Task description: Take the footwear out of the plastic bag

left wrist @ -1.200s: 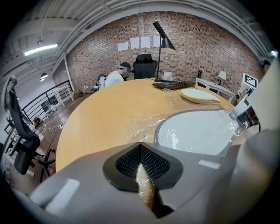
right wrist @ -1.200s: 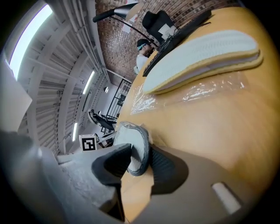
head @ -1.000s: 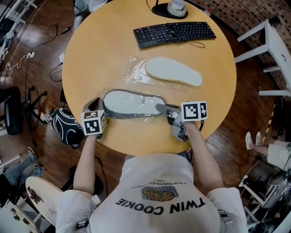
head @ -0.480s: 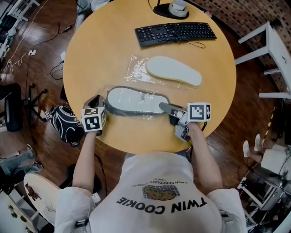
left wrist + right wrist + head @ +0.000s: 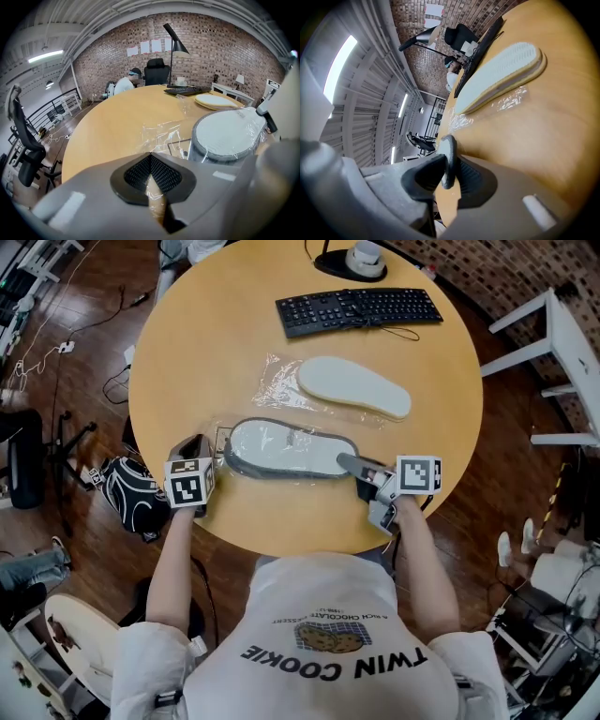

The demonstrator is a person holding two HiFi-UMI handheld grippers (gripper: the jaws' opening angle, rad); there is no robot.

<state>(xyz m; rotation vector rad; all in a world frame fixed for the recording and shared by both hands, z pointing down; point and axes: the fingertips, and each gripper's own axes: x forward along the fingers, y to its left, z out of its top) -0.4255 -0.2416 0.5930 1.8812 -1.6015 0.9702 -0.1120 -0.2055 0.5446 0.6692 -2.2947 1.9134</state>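
Right fingers (image 5: 423, 180) tight on slipper (image 5: 449, 157) rim; left fingers (image 5: 166, 176) seemingly on plastic bag (image 5: 161, 133).

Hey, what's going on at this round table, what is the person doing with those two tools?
A person is working a grey slipper out of a clear plastic bag on the table. The left tool is shut on the bag's film. The right tool has just been closing its jaws and grips the slipper's rim at the opposite end. Film covers the slipper, so it is not yet free. A cream slipper lies farther back, near a keyboard.
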